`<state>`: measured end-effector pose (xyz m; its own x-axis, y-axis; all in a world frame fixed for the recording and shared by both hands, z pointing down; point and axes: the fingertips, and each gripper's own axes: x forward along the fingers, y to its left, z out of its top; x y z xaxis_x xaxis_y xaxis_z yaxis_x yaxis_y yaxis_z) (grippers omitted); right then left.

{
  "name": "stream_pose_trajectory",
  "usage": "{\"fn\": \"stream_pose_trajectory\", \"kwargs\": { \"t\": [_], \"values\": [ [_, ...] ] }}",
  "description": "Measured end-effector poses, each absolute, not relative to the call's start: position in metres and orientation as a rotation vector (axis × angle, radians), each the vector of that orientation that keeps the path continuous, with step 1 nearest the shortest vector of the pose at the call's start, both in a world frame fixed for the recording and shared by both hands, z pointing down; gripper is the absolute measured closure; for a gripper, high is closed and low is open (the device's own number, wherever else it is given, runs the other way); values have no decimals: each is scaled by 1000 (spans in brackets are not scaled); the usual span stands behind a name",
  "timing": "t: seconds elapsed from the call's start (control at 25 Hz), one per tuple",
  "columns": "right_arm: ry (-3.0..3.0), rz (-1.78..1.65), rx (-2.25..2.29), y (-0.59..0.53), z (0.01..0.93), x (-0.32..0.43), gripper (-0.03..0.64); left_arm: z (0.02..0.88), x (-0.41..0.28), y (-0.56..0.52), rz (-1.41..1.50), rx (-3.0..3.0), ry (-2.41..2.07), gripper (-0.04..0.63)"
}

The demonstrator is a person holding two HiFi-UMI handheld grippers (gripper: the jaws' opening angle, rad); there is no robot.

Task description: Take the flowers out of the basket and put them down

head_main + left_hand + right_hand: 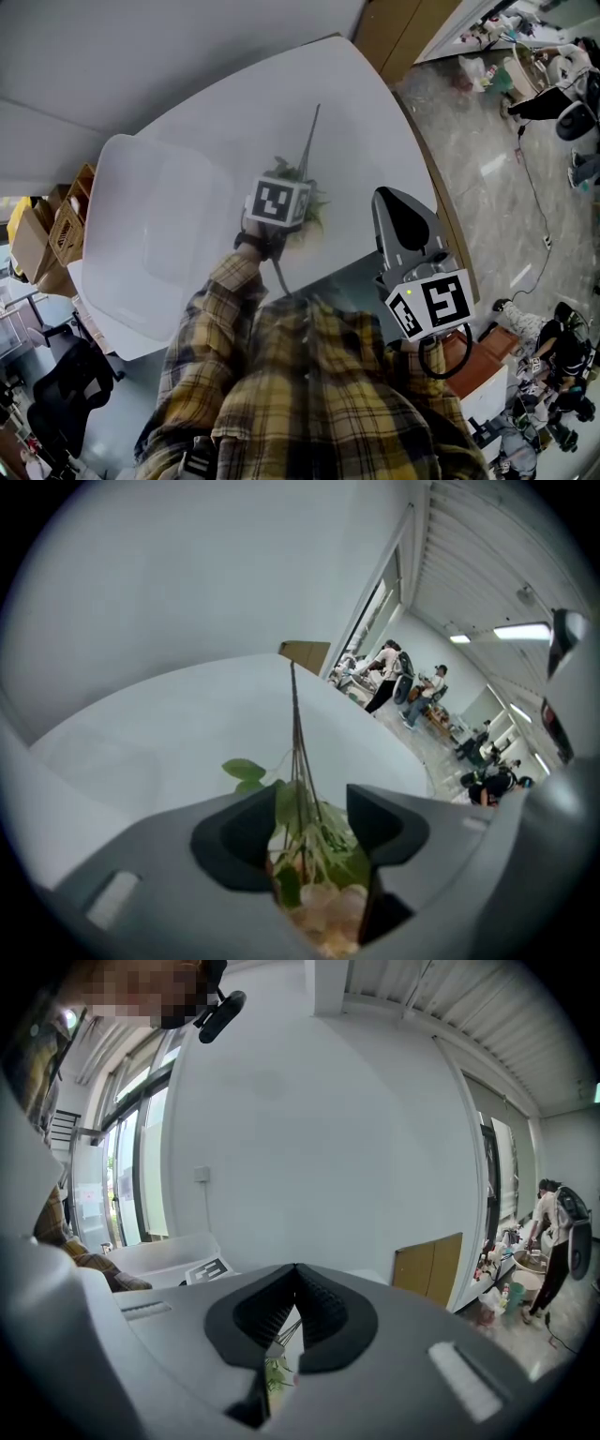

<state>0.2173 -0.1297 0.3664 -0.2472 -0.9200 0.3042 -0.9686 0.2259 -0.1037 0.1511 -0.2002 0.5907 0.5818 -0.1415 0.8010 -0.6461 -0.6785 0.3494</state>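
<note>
A bunch of artificial flowers (314, 202) lies on the white table (375, 112), its long thin stem (309, 131) pointing away from me. My left gripper (291, 192) is right over the foliage, angled down. In the left gripper view its jaws stand apart around the stems (298, 752) without pressing them. Green leaves and pale pink blossoms (328, 911) fill the gap near the camera, so my left gripper (302, 822) is open. My right gripper (398, 202) hovers to the right of the flowers; in its own view my right gripper (295, 1274) is shut on nothing.
A large white plastic basket (103, 187) stands on the table's left part, also seen as a white basket (169, 1251). The table's right edge drops to a grey floor. Cardboard boxes (70, 220) and a black chair (56, 403) are at the left. People (384, 667) stand far off.
</note>
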Motion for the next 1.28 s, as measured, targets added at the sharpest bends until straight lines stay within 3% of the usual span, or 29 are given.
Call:
{"fn": "stream_pose_trajectory", "kwargs": {
  "t": [0.08, 0.36, 0.72, 1.28],
  "values": [
    [-2319, 404, 1805, -129, 365, 218, 612, 587, 152, -203, 1009, 2185, -648, 296],
    [-2328, 395, 1806, -125, 360, 218, 614, 571, 149, -218, 996, 2248, -749, 239],
    [-2360, 357, 1784, -123, 345, 208, 612, 534, 144, -211, 890, 2292, -772, 299],
    [-2630, 187, 1514, -148, 286, 121, 614, 349, 65, -172, 418, 2493, -1019, 399]
  ]
}}
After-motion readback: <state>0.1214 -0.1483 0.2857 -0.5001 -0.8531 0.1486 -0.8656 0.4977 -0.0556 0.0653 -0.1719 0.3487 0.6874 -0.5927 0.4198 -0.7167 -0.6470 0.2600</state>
